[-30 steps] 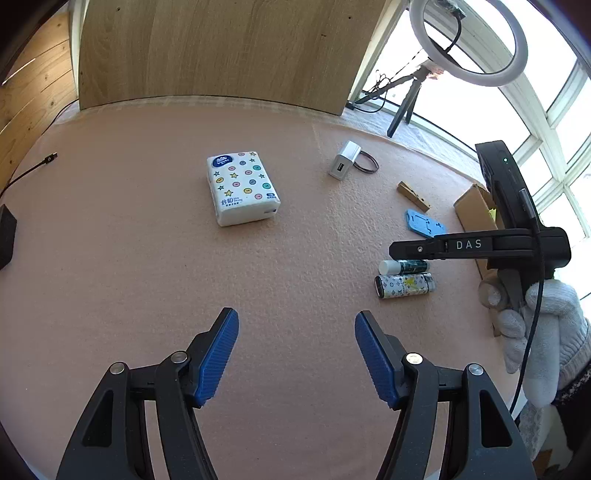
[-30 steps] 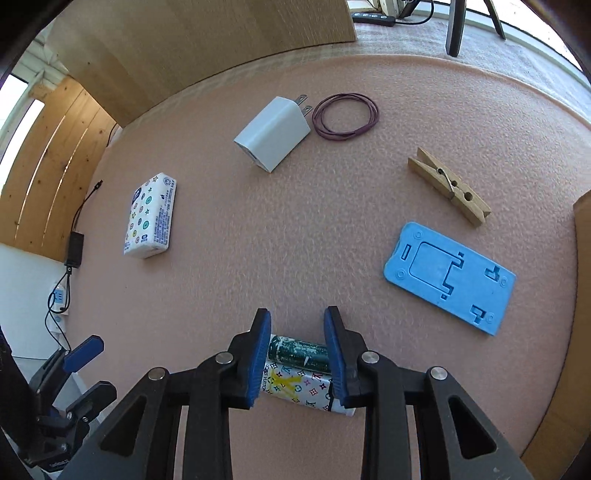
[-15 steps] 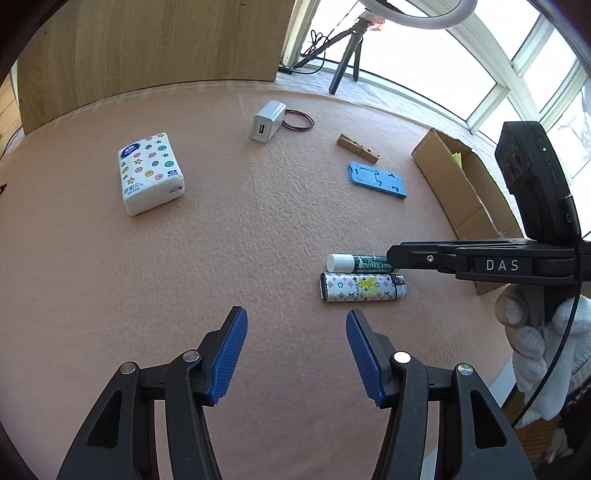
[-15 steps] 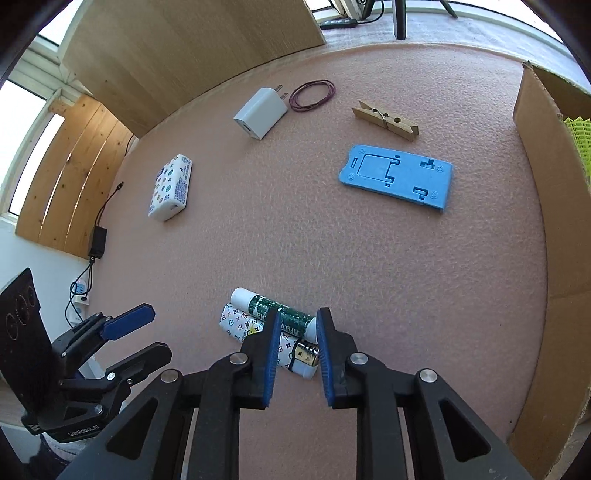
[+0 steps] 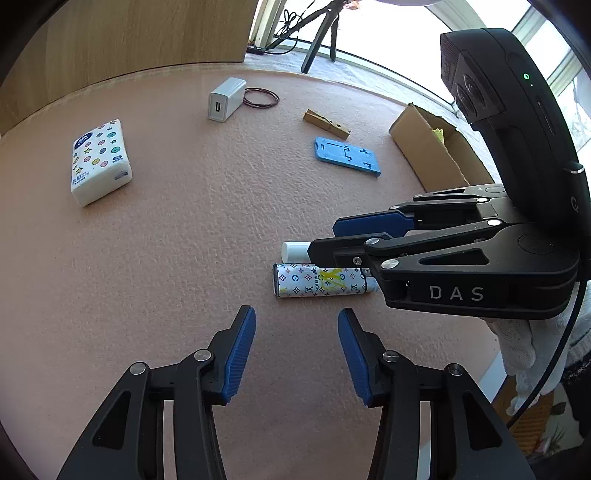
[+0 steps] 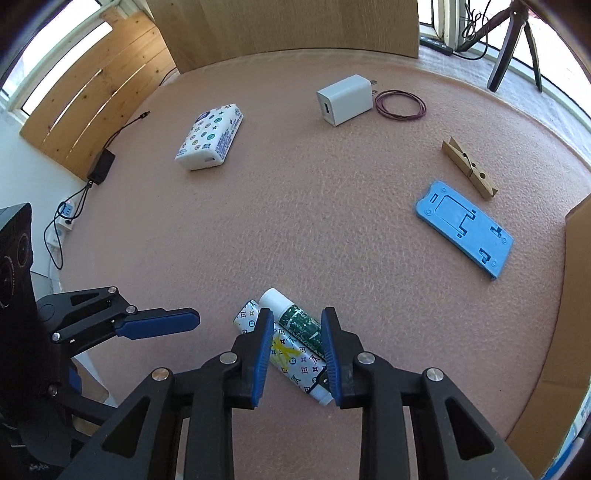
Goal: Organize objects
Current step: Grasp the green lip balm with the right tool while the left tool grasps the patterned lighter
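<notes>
Covering the table (image 6: 332, 229), pink textured mat.

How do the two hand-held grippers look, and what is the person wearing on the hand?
Both grippers, left gripper and right gripper, have black angular frames, silver rivets and ribbed blue pads. The right one carries white "DAS" lettering and a black cable. The hand wears a white knitted glove.

A black tripod (image 5: 319, 35) and wooden panel (image 6: 295, 26) stand beyond the pink mat (image 6: 295, 221).

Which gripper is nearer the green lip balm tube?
Right. The right gripper straddles the green lip balm tube, jaws opening. The left gripper hangs short of it, beyond the patterned lighter, closing.
</notes>
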The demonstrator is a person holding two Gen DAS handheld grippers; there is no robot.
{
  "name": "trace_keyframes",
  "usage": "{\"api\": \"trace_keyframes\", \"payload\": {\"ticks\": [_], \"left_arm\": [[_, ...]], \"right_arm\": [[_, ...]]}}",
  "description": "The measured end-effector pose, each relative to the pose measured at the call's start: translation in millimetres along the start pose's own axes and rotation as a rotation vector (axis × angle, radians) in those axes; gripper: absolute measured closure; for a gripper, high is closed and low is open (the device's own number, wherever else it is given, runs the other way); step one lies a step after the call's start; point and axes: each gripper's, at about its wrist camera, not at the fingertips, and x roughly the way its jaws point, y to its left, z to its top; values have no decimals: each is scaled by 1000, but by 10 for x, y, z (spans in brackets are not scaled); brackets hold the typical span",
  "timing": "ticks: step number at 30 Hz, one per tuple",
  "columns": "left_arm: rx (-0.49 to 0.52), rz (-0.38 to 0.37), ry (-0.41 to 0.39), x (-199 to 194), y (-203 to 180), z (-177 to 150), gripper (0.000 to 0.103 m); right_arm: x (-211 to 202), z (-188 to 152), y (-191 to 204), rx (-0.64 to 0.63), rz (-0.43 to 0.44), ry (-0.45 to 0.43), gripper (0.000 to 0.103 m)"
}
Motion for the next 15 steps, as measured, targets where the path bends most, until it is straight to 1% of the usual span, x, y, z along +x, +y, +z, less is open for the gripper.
{"api": "trace_keyframes", "payload": {"ticks": [4,10,15], "left_arm": [[-11,-9,8,36,-2,14,53],[-19,-24,15,127,-79,84,53],[-13,-29,23,260,-183,196,53]], "right_arm": [[90,-3,-39,-11,-28,25,76],[57,-56,-163,27,-20,19,77],[-13,-138,-384,95,-20,8,87]]}}
